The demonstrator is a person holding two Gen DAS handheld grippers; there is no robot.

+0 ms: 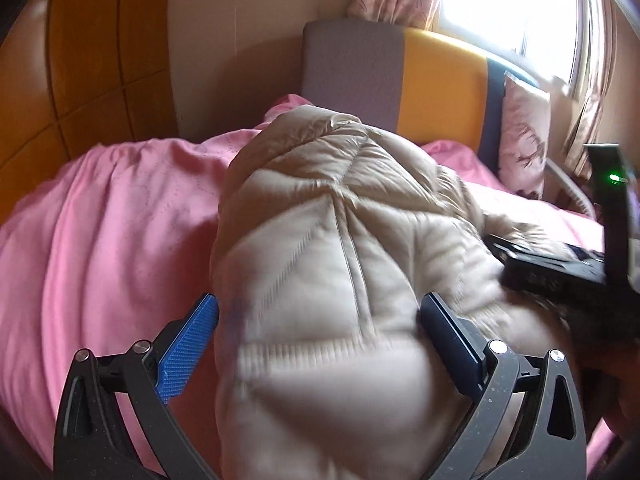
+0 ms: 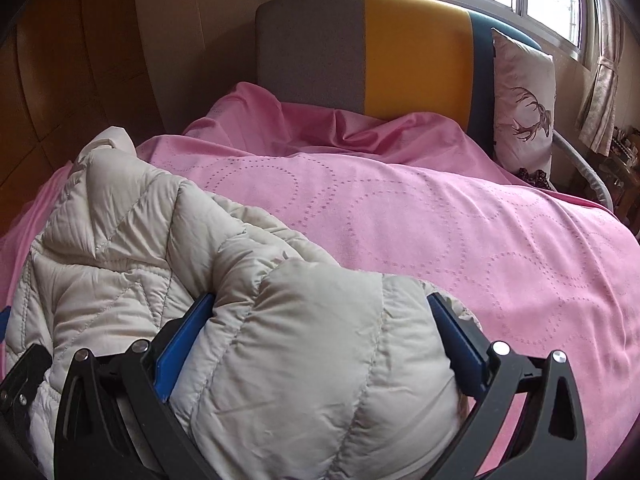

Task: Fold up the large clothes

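At the bottom of both frames, my left tool [image 1: 318, 312] and right tool [image 2: 320, 312] each spread wide around a bulge of one cream puffer jacket [image 2: 132, 240], lying on one pink bedspread [image 2: 440, 220]. Upper right, one deer cushion [image 2: 524, 100].

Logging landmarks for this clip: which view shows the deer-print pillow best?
The right wrist view: the deer-print pillow stands sharp and well lit against the headboard, antlers plain to see. In the left wrist view the pillow is smaller, washed out by the window glare, and its print reads only as a dark blur.
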